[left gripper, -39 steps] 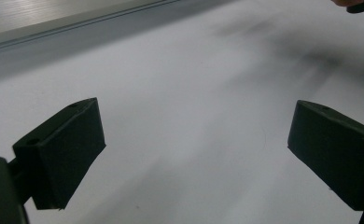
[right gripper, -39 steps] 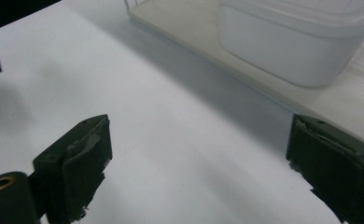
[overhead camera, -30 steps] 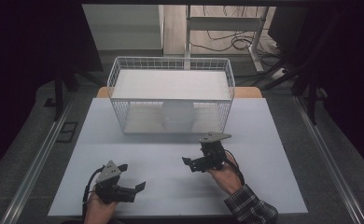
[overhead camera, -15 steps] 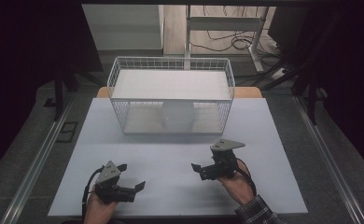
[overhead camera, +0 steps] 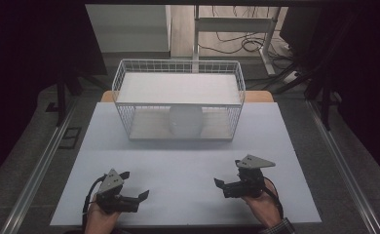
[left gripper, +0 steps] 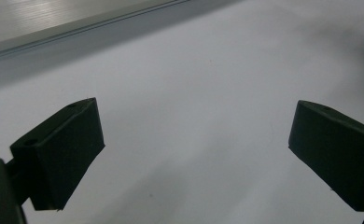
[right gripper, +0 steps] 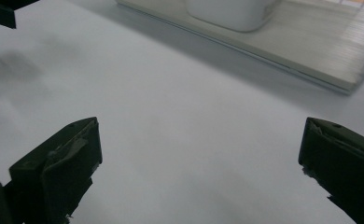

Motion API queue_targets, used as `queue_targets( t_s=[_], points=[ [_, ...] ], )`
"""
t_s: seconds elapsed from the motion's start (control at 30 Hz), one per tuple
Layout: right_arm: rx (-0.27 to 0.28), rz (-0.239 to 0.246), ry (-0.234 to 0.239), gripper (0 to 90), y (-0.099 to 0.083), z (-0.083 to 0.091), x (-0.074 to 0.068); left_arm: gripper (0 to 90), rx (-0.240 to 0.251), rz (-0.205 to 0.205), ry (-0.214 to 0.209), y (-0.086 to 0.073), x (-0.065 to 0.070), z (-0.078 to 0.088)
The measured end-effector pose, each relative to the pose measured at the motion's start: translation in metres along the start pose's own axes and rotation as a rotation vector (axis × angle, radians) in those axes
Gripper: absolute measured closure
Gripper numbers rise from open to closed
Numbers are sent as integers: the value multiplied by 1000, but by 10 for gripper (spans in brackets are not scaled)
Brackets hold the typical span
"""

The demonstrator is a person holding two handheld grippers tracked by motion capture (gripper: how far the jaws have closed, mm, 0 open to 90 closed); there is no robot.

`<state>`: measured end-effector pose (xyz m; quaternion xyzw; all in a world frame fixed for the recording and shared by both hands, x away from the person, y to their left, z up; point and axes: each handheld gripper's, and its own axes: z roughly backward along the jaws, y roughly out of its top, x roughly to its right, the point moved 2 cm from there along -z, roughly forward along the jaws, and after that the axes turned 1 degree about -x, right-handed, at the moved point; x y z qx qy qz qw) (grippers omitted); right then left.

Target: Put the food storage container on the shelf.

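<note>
Two hand-held grippers rest low on a smooth white table [overhead camera: 188, 161], the left gripper [overhead camera: 142, 196] at seven o'clock and the right gripper [overhead camera: 219, 183] at five o'clock, both with black jaws spread wide and holding nothing. A rounded white container [overhead camera: 186, 120] sits at twelve o'clock on the lower shelf of a white wire basket rack [overhead camera: 178, 77], apparently what they are poised to reach.

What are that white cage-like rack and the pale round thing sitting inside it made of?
The white wire rack looks like thin metal rod with a matte white coating: a fine open grid you can see through. The pale rounded object on its lower shelf seems smooth plastic or ceramic, with an even, unmarked surface; the pictures cannot tell which.
</note>
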<state>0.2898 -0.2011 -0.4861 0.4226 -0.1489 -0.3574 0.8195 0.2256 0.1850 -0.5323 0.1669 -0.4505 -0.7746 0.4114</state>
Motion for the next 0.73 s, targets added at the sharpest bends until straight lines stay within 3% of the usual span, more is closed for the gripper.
queue_targets(
  t_s=[0.3, 0.53, 0.73],
  points=[
    [-2, -28, -57, 0, -28, 15, 7, 18, 3, 2, 16, -5, -3, 3],
    [-80, -18, -90, 0, -49, 13, 8, 13, -14, -14, 23, -6, -3, 1],
    [-121, 5, -110, 0, -52, 8, 8, 12, -15, -10, 21, -6, -3, 0]
  ],
)
